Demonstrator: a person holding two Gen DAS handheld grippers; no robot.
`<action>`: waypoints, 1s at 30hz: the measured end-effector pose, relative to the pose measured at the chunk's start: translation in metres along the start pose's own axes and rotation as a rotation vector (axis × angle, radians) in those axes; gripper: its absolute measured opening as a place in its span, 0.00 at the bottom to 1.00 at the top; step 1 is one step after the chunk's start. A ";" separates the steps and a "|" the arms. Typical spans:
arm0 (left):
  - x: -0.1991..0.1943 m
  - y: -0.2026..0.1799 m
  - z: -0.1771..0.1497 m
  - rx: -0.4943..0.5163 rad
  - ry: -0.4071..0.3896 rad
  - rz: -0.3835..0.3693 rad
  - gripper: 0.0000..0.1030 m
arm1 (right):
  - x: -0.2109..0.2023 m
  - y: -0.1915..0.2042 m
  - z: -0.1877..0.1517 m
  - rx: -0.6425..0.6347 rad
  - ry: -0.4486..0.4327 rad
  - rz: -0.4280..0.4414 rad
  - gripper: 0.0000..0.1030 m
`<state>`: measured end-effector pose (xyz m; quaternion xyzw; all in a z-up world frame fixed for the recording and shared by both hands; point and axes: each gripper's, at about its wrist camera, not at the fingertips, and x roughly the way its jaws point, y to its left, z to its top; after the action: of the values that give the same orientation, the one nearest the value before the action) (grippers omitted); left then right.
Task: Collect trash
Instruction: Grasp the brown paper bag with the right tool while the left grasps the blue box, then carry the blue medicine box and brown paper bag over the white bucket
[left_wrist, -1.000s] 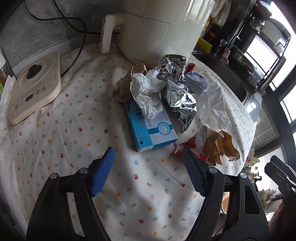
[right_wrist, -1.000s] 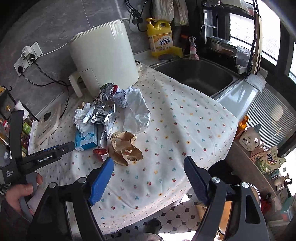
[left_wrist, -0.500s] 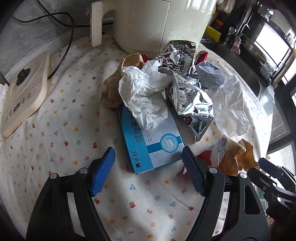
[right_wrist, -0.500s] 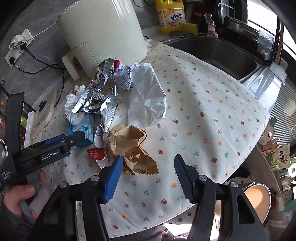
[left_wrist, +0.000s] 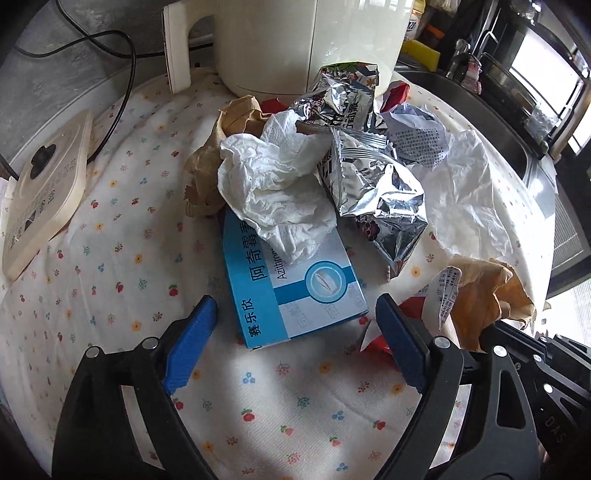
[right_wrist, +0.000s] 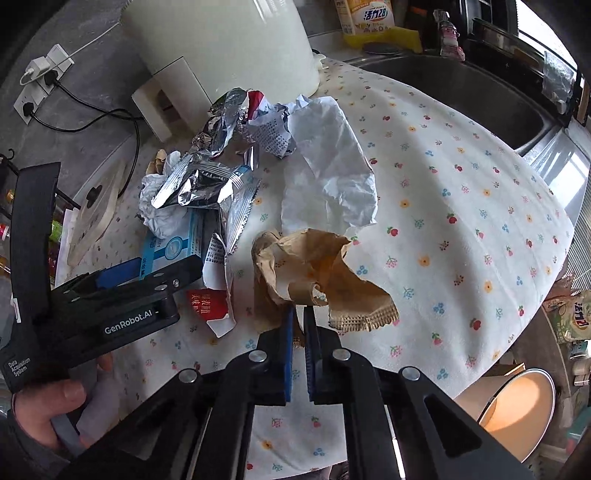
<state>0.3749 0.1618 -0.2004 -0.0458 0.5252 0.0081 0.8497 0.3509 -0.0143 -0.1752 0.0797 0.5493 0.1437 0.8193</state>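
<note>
Floral tablecloth (right_wrist: 461, 192), one blue box (left_wrist: 295, 288), two foil wrappers (left_wrist: 376, 192)

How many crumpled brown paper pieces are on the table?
2. One brown paper is pinched in the right gripper; another brown paper lies behind the white tissue. Others may be hidden.

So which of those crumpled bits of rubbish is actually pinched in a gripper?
The brown paper bag nearest the table's edge. The right gripper is shut on its lower edge, while the white tissue, the foil wrappers and the white paper lie untouched.
</note>
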 end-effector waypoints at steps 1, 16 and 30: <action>0.000 -0.002 -0.002 0.004 -0.006 0.009 0.84 | -0.004 0.001 -0.001 -0.005 -0.008 0.003 0.04; -0.025 0.019 -0.040 -0.132 -0.089 0.085 0.62 | -0.040 -0.013 -0.034 -0.055 -0.036 0.091 0.02; -0.113 0.031 -0.124 -0.236 -0.148 0.376 0.62 | -0.074 -0.014 -0.057 -0.201 -0.021 0.262 0.02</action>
<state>0.2116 0.1861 -0.1565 -0.0455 0.4564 0.2307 0.8581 0.2742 -0.0533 -0.1361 0.0697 0.5087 0.3026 0.8030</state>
